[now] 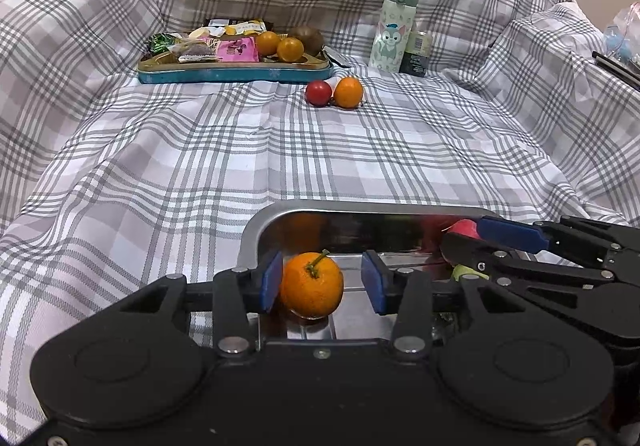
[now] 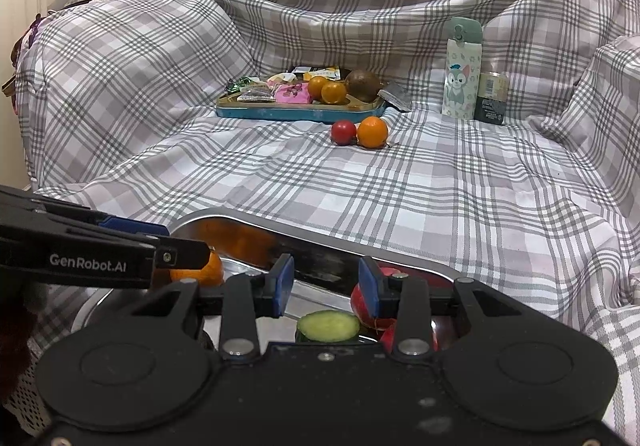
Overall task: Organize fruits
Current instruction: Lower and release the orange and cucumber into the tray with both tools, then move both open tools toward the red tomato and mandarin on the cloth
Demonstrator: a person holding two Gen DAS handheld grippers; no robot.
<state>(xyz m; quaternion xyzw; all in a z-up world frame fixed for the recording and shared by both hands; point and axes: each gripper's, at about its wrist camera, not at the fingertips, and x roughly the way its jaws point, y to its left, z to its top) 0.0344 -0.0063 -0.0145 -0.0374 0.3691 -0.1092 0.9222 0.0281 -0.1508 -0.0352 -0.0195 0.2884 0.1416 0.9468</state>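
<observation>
Over a plaid sheet (image 1: 280, 166), left claw (image 1: 320, 280) stands wide around an orange (image 1: 310, 288) in a steel tray (image 1: 256, 230); right claw (image 2: 326, 286) parted.

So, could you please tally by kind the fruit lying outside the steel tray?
Oranges: 3
Red round fruit: 1
Brown kiwi-like fruit: 1
Total: 5
</observation>
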